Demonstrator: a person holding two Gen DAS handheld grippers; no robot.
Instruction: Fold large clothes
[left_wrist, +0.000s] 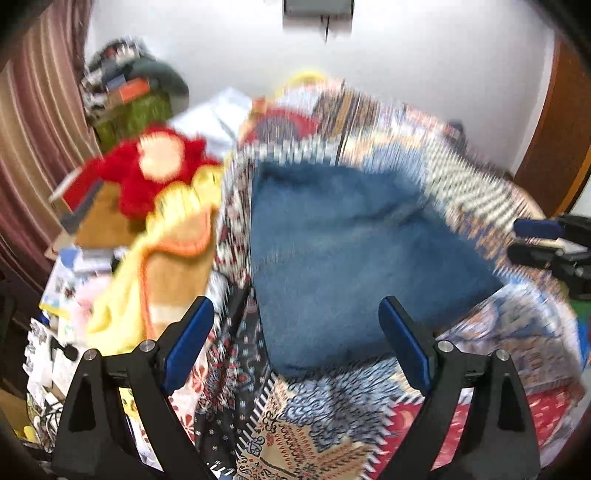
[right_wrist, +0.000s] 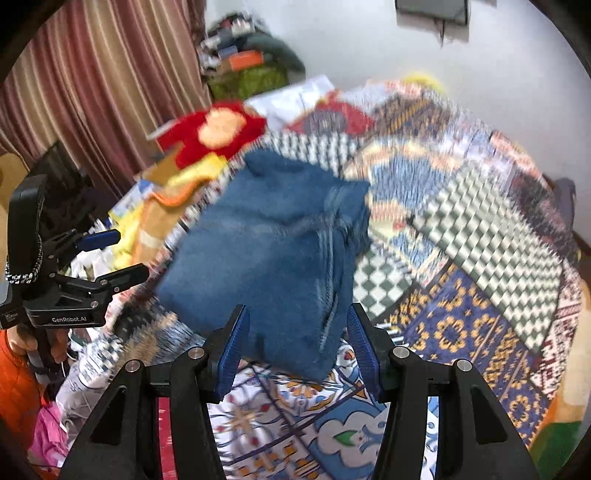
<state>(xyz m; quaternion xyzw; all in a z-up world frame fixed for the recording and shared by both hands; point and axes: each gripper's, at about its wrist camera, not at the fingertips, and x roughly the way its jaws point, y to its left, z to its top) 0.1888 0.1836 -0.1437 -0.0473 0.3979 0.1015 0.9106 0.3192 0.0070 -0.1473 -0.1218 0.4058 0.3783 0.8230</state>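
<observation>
Folded blue denim jeans (left_wrist: 354, 243) lie as a compact block on a patchwork bedspread (left_wrist: 332, 424). They also show in the right wrist view (right_wrist: 273, 258). My left gripper (left_wrist: 295, 332) is open and empty, hovering just in front of the jeans' near edge. My right gripper (right_wrist: 295, 332) is open and empty, its jaws standing either side of the jeans' near corner without holding it. The left gripper shows at the left of the right wrist view (right_wrist: 110, 254), and the right gripper shows at the right edge of the left wrist view (left_wrist: 524, 240). Both views are motion-blurred.
A red plush toy (left_wrist: 155, 166) and a yellow-orange cloth (left_wrist: 162, 251) lie left of the jeans. Striped curtains (right_wrist: 92, 92) hang at left. A cluttered pile (right_wrist: 243, 62) stands by the white wall. The patterned bedspread (right_wrist: 461, 295) stretches to the right.
</observation>
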